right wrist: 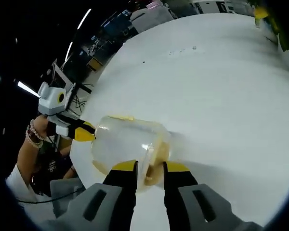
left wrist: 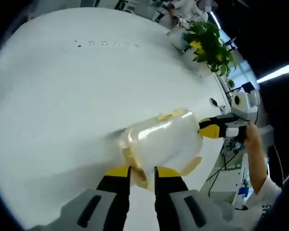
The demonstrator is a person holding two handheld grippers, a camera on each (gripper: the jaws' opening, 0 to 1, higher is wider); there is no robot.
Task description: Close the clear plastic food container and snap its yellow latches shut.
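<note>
clear plastic food box with yellow latches (left wrist: 161, 142) near white bench (left wrist: 62, 86) edge | left gripper (left wrist: 142, 174) fingers clamped on box end | right gripper (right wrist: 150, 169) fingers clamped on other end

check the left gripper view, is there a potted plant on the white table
Yes, a green plant with yellow bits stands at the far edge of the white table, beyond the clear container.

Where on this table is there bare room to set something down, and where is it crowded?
Bare white table spreads beyond the clear container, up to the potted plant at its far edge. It is crowded at the container itself: the left claw and right claw close in from opposite ends.
</note>
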